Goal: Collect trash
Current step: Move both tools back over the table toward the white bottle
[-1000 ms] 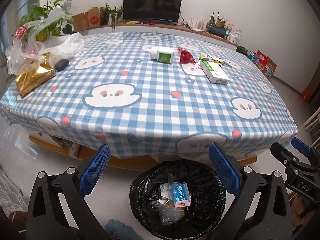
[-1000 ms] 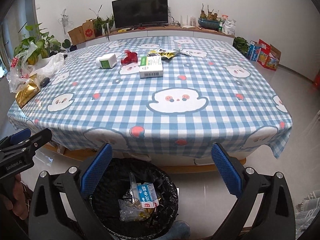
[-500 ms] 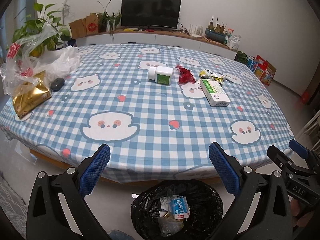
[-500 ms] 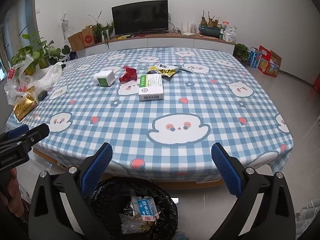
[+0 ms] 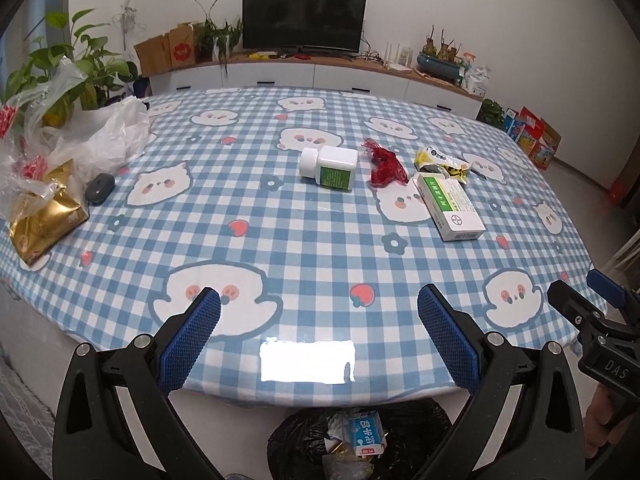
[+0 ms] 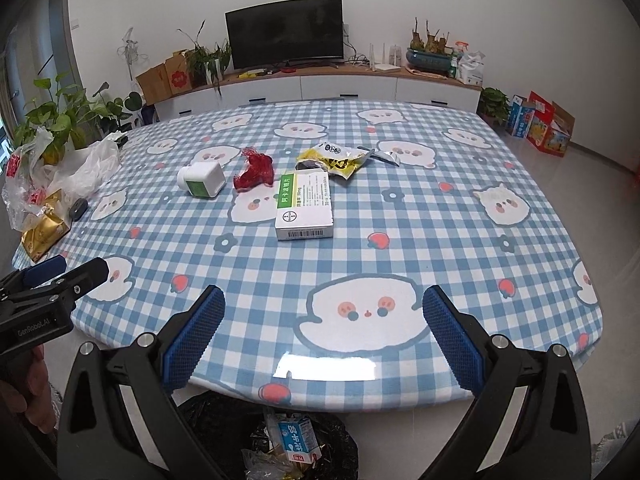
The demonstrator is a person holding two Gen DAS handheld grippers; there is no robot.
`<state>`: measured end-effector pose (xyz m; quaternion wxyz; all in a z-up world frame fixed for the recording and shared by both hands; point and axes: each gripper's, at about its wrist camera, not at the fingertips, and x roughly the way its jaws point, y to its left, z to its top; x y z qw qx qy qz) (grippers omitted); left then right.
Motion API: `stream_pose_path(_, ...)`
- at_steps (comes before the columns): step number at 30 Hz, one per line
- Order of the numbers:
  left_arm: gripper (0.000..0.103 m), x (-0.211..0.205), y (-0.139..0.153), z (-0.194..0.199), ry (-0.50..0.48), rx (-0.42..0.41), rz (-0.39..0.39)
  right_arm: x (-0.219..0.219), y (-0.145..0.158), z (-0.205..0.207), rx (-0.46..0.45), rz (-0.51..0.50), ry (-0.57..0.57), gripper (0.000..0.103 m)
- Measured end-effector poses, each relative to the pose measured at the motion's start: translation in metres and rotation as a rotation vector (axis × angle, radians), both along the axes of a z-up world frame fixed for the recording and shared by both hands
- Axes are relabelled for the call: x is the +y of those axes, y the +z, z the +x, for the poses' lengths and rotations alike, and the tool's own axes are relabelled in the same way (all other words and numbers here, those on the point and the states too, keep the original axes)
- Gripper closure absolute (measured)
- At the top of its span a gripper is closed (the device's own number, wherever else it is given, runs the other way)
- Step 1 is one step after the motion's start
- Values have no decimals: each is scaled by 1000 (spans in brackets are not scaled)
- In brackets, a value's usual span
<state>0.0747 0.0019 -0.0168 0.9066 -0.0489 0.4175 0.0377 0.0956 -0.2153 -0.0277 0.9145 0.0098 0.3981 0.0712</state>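
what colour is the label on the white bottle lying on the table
Green, on the white bottle. The left wrist view shows it best.

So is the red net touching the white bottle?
Apart. The left wrist view shows checked cloth between the red net and the white bottle; the right wrist view shows the same gap.

"DAS" on right gripper (image 5: 600, 312); "GenRobot.AI" on left gripper (image 6: 44, 280).

Home living rm: TV (image 5: 304, 18) on sideboard (image 6: 320, 86), houseplants (image 6: 60, 124), dining table (image 5: 320, 216).
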Motion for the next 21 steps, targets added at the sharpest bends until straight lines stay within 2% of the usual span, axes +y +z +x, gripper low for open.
stream_pose_path(15, 6, 5, 1, 64, 24, 26, 25, 13, 15, 56, -19, 10, 20, 8)
stream_pose_path(21, 6, 12, 6, 84, 34, 23, 6, 21, 13, 76, -14, 3, 21, 8)
